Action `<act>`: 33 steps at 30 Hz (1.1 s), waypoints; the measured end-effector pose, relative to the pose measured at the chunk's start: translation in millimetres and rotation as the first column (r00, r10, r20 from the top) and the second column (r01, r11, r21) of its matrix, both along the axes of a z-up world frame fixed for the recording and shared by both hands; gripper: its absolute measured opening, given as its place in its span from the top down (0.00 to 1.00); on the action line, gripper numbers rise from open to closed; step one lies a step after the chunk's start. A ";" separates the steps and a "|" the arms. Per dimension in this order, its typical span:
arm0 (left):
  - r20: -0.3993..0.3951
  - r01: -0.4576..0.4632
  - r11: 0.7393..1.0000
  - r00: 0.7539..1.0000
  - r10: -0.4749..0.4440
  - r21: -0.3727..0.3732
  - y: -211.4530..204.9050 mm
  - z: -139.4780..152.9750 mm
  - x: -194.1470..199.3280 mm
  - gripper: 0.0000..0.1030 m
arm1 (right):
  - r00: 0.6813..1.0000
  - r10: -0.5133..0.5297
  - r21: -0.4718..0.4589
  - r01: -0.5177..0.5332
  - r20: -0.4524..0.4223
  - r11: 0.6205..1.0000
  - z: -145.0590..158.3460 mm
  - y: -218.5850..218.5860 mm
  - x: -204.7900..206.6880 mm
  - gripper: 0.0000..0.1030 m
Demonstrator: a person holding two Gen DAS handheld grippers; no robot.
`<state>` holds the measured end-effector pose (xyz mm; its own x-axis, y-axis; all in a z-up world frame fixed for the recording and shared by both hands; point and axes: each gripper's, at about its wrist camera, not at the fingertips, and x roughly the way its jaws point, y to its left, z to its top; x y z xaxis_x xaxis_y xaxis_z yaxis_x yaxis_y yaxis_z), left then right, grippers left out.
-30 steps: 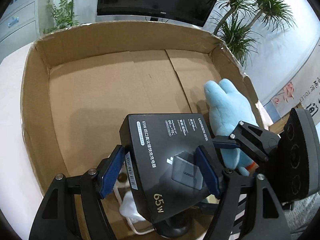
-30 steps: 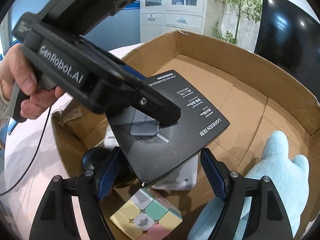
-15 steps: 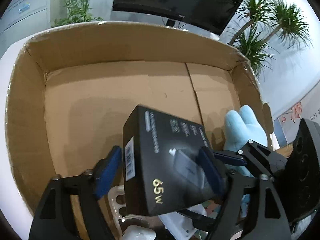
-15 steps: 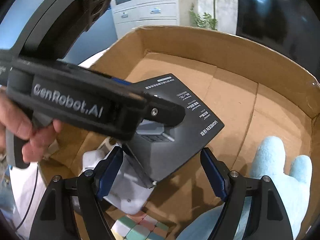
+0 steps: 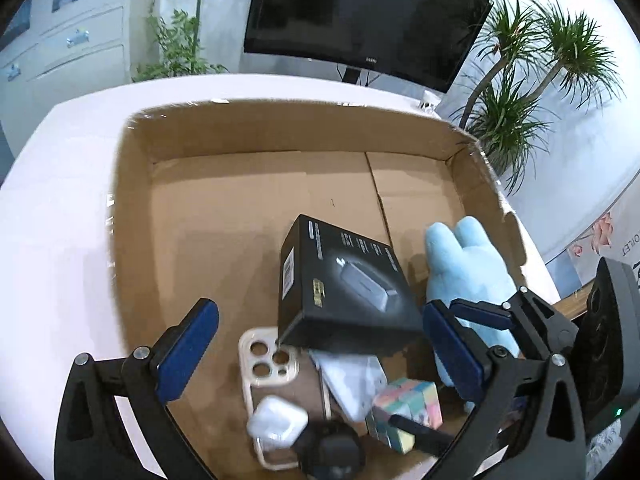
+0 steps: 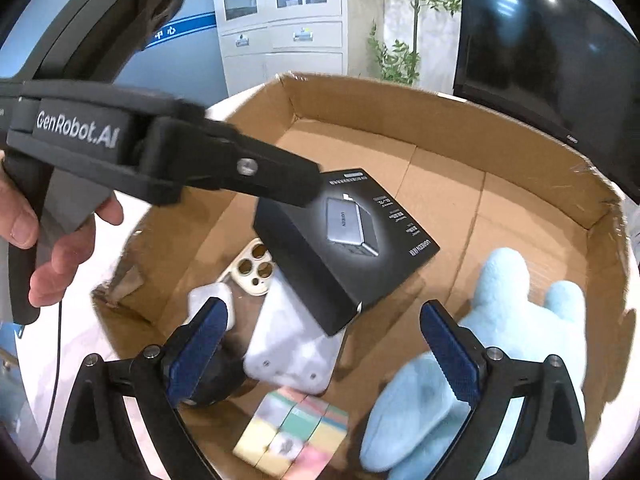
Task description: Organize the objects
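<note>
A: Both jaws are opening. How do we finish this release cleanly?

B: Nearest first: the left hand-held gripper and right hand-held gripper are spread wide with nothing between the pads. I'd lift straight up, so no finger clips the pile.

A: Where's the charger box?

B: Just beyond the fingertips, tilted, propped on the white adapter and phone case, beside the blue plush. The pastel cube sits closer in. Everything's inside the cardboard box on the tabletop.
</note>
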<state>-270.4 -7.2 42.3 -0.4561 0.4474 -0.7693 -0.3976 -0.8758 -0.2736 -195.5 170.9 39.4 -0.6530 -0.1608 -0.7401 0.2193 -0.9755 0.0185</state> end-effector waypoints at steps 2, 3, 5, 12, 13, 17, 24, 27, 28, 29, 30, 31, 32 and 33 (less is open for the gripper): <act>-0.026 -0.012 1.000 1.000 0.012 -0.004 -8.0 9.4 19.9 0.01 | 1.000 -0.022 0.002 0.023 -0.022 1.000 9.2 -0.7 13.9 0.05; -0.046 -0.016 1.000 0.999 0.016 -0.014 -11.2 13.6 32.3 0.01 | 0.999 -0.027 -0.006 0.027 -0.035 1.000 13.6 -1.1 22.4 0.04; -0.088 -0.018 0.999 0.996 0.014 -0.041 -14.4 18.8 57.3 0.01 | 0.996 -0.054 -0.008 0.054 -0.066 0.999 21.5 -0.6 42.7 0.03; -0.222 -0.077 0.992 0.974 0.054 -0.096 -27.2 12.4 160.2 0.01 | 0.972 -0.183 0.022 0.188 -0.145 0.982 29.2 -6.8 117.2 0.00; -0.232 -0.091 0.991 0.971 0.065 -0.101 -28.0 6.5 175.8 0.01 | 0.966 -0.212 0.021 0.217 -0.147 0.976 27.8 -6.4 128.7 0.00; -0.250 -0.129 0.987 0.963 0.103 -0.093 -27.0 -15.4 222.1 0.01 | 0.930 -0.339 0.031 0.347 -0.138 0.938 14.4 -0.7 175.6 0.00; -0.291 -0.275 0.958 0.926 0.241 -0.081 -17.1 -52.7 280.9 0.01 | 0.850 -0.519 0.034 0.524 -0.092 0.851 -28.3 14.0 237.3 0.00; -0.292 -0.316 0.944 0.916 0.277 -0.096 -7.4 -70.9 296.5 0.01 | 0.825 -0.560 0.022 0.563 -0.073 0.826 -43.9 17.3 254.7 0.00; -0.293 -0.324 0.941 0.913 0.283 -0.099 -5.2 -74.7 300.7 0.01 | 0.818 -0.571 0.016 0.573 -0.069 0.819 -48.5 18.5 260.7 0.00; -0.288 -0.330 0.938 0.913 0.290 -0.103 -1.3 -82.6 305.3 0.01 | 0.812 -0.580 0.011 0.582 -0.068 0.813 -52.0 19.7 264.1 0.00; -0.277 -0.333 0.937 0.915 0.293 -0.107 1.2 -87.8 306.3 0.01 | 0.803 -0.592 0.008 0.593 -0.067 0.805 -55.9 20.8 267.4 0.00; -0.252 -0.337 0.934 0.920 0.300 -0.117 4.3 -94.6 305.7 0.01 | 0.798 -0.600 0.008 0.601 -0.063 0.799 -59.1 21.9 269.5 0.00; -0.238 -0.339 0.933 0.922 0.305 -0.121 6.2 -99.3 306.2 0.01 | 0.795 -0.604 0.006 0.605 -0.057 0.796 -62.3 23.7 271.0 0.00; -0.218 -0.338 0.934 0.926 0.308 -0.118 7.9 -104.9 304.2 0.01 | 0.794 -0.606 0.007 0.607 -0.052 0.795 -65.4 24.6 271.4 0.00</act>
<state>33.8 0.8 -62.6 -0.7022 0.1368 -0.6987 -0.1178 -0.9902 -0.0754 75.9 195.5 -26.0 -0.6434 0.2950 -0.7064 -0.4172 -0.9088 0.0005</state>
